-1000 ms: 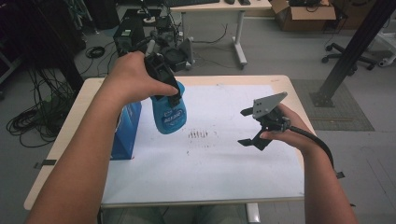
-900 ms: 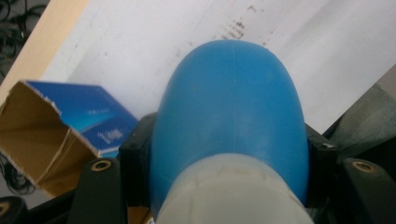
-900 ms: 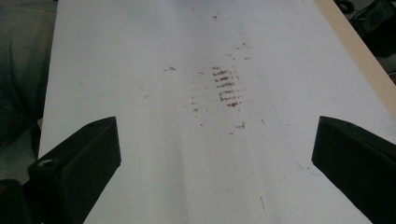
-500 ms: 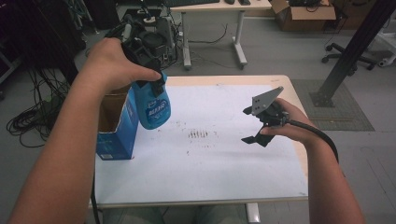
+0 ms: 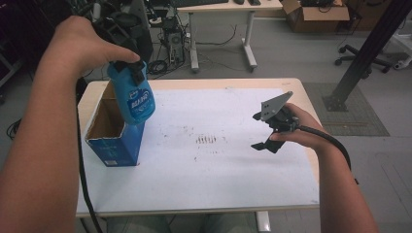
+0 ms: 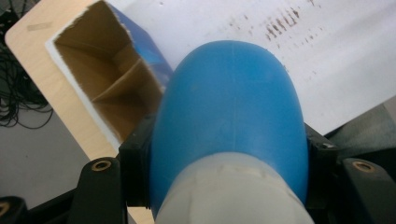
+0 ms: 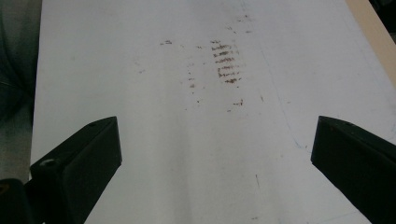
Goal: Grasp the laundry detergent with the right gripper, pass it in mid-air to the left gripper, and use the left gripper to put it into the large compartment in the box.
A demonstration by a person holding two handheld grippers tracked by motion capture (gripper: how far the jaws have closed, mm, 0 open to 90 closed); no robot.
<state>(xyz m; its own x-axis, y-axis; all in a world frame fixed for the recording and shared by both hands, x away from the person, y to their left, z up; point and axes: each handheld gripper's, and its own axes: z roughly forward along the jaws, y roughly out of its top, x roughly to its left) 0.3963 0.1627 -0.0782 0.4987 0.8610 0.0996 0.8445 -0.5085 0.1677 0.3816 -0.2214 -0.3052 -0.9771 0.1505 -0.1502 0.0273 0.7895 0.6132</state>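
Lifted up and leftward since the earlier frames, the blue bottle (image 5: 134, 96) now hung over the open blue box (image 5: 114, 133), carried by the left gripper (image 5: 130, 73).

In the left gripper view both black jaws pressed against the sides of the bottle (image 6: 229, 121) near its pale lower part, gripping it firmly, and beyond it lay the brown inside of the box (image 6: 109, 86), crossed by a cardboard divider. The box stood at the left edge of the white sheet (image 5: 214, 170) that covered the wooden table (image 5: 301, 92). The right gripper (image 5: 266, 141) had stayed where it was, near the right side of the sheet and well apart from the bottle; its jaws stood wide apart with nothing between them, above the sheet and its patch of brown marks (image 7: 226, 63).
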